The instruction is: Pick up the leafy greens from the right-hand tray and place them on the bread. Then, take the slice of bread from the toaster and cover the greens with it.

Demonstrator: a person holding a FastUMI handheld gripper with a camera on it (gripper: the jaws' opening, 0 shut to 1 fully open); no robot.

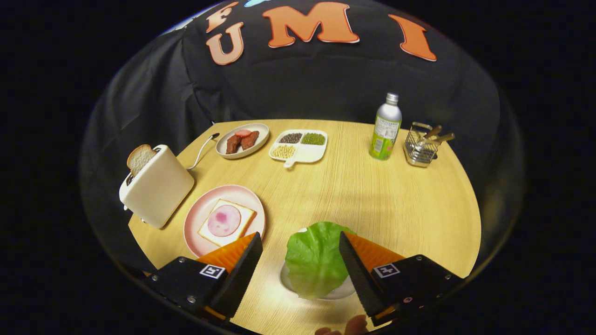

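At the far left stands the toaster (156, 188), with a slice of bread (139, 158) sticking out of its slot. Just right of it, nearer, is the pink plate (193, 223) with the bread (244, 216) and a round slice of ham (224, 220) on it. Further right, the leafy greens (314, 260) lie on a small white tray (342, 292), between the spread fingers of the gripper (300, 249), which do not touch the leaf yet. For a good grasp, I think the fingers should go lower around the leaf, close on its thick middle part and not on the thin edge, then lift gently to the left.
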